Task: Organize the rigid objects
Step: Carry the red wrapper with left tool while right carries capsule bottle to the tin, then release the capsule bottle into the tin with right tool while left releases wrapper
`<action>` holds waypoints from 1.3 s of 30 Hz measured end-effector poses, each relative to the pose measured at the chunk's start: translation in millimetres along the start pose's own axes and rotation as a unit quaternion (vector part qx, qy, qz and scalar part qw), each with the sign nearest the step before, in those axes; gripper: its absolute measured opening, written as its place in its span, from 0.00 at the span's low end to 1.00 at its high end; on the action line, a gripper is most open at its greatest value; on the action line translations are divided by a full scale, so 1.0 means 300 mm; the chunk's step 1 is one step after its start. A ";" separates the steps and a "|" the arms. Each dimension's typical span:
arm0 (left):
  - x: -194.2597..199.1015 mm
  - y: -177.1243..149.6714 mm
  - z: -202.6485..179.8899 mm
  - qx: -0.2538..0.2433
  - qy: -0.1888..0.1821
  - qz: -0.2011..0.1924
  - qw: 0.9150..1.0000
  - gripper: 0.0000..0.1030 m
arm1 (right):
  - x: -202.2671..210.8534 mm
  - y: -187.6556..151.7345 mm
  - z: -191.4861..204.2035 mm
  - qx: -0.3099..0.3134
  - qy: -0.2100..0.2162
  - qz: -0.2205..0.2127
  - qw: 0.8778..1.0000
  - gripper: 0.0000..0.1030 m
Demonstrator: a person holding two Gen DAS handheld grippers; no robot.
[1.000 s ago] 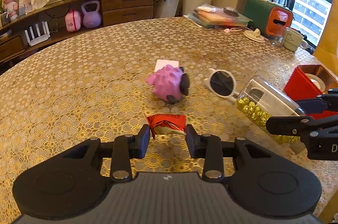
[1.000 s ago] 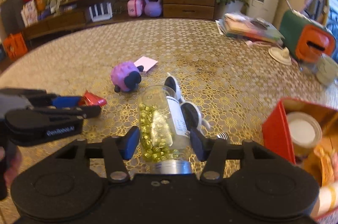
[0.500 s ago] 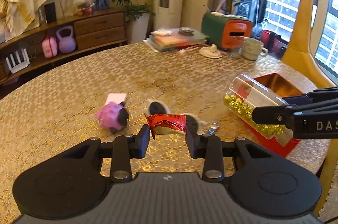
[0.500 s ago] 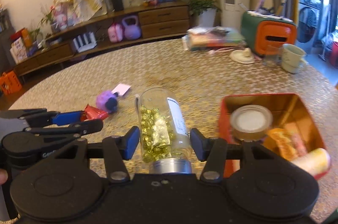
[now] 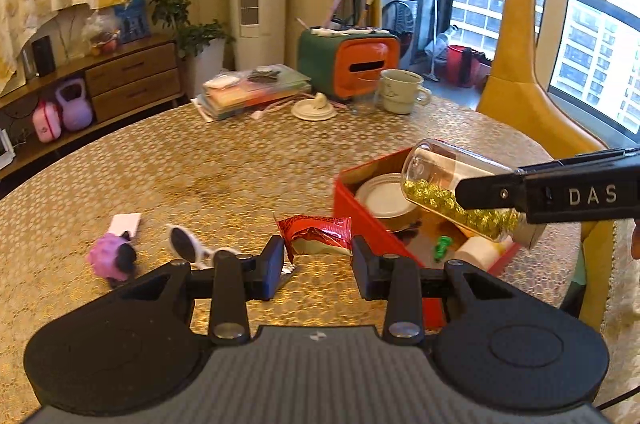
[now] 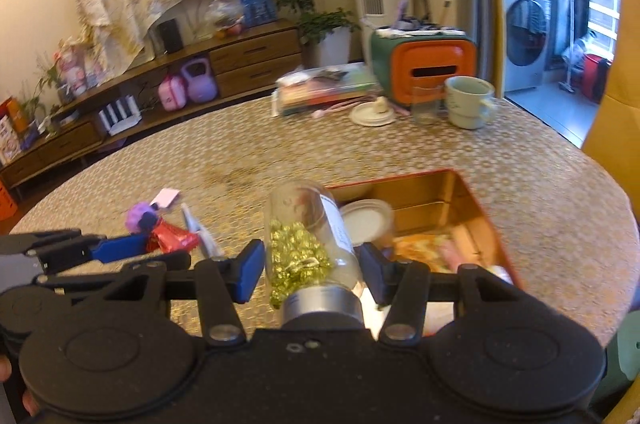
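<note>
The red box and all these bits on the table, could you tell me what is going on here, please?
A person is tidying loose things into the red box, one gripper in each hand. The left gripper holds a red snack packet beside the box. The right gripper holds a glass jar of gold candies over it. White sunglasses and a purple toy lie on the table.

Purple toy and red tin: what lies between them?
White sunglasses lie on the table between the purple toy and red tin, in the left wrist view.

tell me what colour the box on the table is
Red outside, gold inside; the box shows best in the right wrist view.
</note>
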State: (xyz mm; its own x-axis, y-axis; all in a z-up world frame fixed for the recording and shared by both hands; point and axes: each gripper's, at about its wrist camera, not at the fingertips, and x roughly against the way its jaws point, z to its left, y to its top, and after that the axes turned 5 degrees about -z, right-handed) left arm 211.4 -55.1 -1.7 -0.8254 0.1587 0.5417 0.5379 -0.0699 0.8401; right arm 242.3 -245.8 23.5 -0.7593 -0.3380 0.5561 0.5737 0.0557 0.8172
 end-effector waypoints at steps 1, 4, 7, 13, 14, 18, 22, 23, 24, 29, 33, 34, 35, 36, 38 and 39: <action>-0.007 0.003 -0.016 -0.002 -0.003 0.002 1.000 0.35 | 0.003 0.003 -0.017 -0.004 -0.002 -0.001 1.000 0.50; -0.035 0.012 -0.067 -0.004 -0.014 0.010 1.000 0.34 | 0.006 0.008 -0.065 -0.013 -0.011 -0.005 1.000 0.50; -0.071 0.020 -0.115 -0.009 -0.027 0.020 0.999 0.35 | 0.000 0.011 -0.106 -0.020 -0.015 -0.005 1.000 0.49; -0.196 0.046 -0.212 -0.018 -0.037 0.052 0.998 0.34 | -0.083 0.010 -0.165 -0.025 -0.031 0.007 0.999 0.49; -0.217 0.050 -0.224 -0.016 -0.041 0.057 0.997 0.34 | -0.094 0.007 -0.176 -0.025 -0.035 0.008 0.999 0.49; -0.277 0.051 -0.271 -0.029 -0.056 0.075 0.995 0.34 | -0.131 -0.001 -0.216 -0.032 -0.037 0.018 0.999 0.49; -0.315 0.042 -0.297 -0.034 -0.064 0.082 0.994 0.34 | -0.161 -0.001 -0.244 -0.035 -0.033 0.023 0.999 0.49; -0.323 0.039 -0.299 -0.033 -0.065 0.084 0.994 0.34 | -0.169 -0.002 -0.248 -0.035 -0.034 0.024 0.999 0.49; -0.331 0.037 -0.301 -0.031 -0.066 0.087 0.994 0.34 | -0.176 -0.005 -0.252 -0.035 -0.033 0.025 0.999 0.49; -0.377 0.024 -0.295 -0.032 -0.058 0.100 0.993 0.34 | -0.201 -0.009 -0.260 -0.035 -0.031 0.022 0.999 0.49; -0.405 0.022 -0.283 -0.021 -0.058 0.108 0.992 0.34 | -0.217 0.008 -0.269 -0.033 -0.029 0.020 0.999 0.49; -0.409 0.021 -0.283 -0.021 -0.057 0.109 0.992 0.34 | -0.221 0.014 -0.273 -0.034 -0.029 0.019 0.999 0.49; -0.412 0.020 -0.282 -0.020 -0.058 0.110 0.992 0.34 | -0.226 0.021 -0.278 -0.035 -0.028 0.018 0.999 0.49; -0.415 0.020 -0.282 -0.019 -0.059 0.109 0.992 0.35 | -0.231 0.026 -0.283 -0.038 -0.028 0.018 0.999 0.49; -0.417 0.019 -0.287 -0.024 -0.058 0.108 0.992 0.35 | -0.239 0.034 -0.294 -0.039 -0.026 0.018 0.999 0.49; -0.419 0.019 -0.291 -0.028 -0.059 0.108 0.992 0.35 | -0.240 0.035 -0.298 -0.039 -0.026 0.018 0.999 0.49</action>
State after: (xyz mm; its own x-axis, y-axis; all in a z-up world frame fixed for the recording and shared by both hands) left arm 303.2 -161.2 -62.7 -0.6643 0.2474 0.7053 0.6874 -0.1682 0.7065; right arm 330.5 -304.8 -21.5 -0.7517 -0.2882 0.5932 0.6213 -0.0075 0.7836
